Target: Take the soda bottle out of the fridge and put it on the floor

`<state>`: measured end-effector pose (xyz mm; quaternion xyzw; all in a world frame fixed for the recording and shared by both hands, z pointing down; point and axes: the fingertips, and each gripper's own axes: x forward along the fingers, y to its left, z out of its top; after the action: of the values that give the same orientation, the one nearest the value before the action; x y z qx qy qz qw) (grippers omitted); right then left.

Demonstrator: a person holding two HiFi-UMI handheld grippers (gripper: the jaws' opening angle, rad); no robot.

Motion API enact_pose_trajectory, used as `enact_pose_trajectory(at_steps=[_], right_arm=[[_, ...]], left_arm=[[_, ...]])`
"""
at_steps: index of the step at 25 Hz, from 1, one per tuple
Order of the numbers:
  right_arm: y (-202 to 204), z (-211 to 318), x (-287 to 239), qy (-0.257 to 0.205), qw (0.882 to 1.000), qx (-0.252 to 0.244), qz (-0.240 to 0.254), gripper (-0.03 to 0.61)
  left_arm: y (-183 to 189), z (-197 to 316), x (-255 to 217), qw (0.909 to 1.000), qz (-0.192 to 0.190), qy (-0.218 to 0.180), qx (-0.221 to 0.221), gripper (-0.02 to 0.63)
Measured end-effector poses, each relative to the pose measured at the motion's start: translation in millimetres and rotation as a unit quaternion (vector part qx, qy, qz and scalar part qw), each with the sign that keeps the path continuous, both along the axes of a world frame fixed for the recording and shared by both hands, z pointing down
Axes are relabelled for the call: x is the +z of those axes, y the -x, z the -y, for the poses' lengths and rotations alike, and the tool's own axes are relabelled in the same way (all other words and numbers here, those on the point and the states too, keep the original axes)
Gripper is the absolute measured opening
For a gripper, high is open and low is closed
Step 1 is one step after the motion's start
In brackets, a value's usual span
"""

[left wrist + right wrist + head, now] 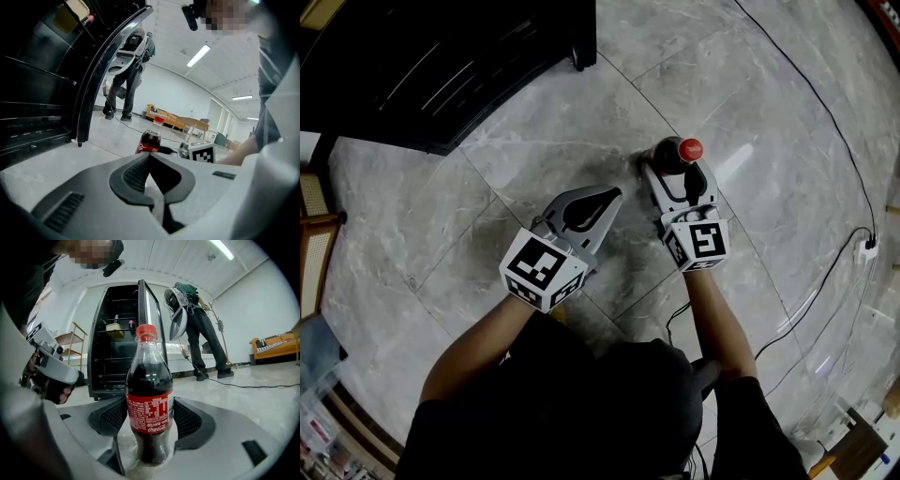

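Soda bottle (149, 408) stands upright on the marble floor (769, 141), apart from the open fridge (115, 348). The right gripper (677, 176) has its fingers clasped on the label. The left gripper (609, 197), fingers pressed together on nothing, hovers just beside it.

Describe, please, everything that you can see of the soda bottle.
The soda bottle is clear plastic, nearly full of dark cola, with a red cap and a red label in white print. It stands upright on the grey veined floor, held at its label between the jaws of the right gripper.
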<state>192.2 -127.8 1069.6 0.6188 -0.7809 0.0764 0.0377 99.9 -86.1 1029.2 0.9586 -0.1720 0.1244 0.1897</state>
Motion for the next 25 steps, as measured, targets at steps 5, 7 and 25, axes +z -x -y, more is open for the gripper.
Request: enact_pose_trajectory(at_steps=[5,7,25], right_arm=[[4.2,-3.2,-11.2,0.013,1.000,-0.008,-0.004,0.310],[2.8,-5.1,-22.2,0.010,1.000,-0.010,-0.003,0.310],[-9.6,-0.9,-196.8,0.035,0.999,-0.032,0.009,0.310]], left_arm=[[-1.2,4.1,-6.5,1.0000,-0.002,-0.003,0.000,0.008],[-1.4,4.3,-14.2,1.0000,-0.001,-0.004,0.001,0.008],[6.9,52.8,-184.2,0.9988,0.000,-0.048,-0.009,0.008]])
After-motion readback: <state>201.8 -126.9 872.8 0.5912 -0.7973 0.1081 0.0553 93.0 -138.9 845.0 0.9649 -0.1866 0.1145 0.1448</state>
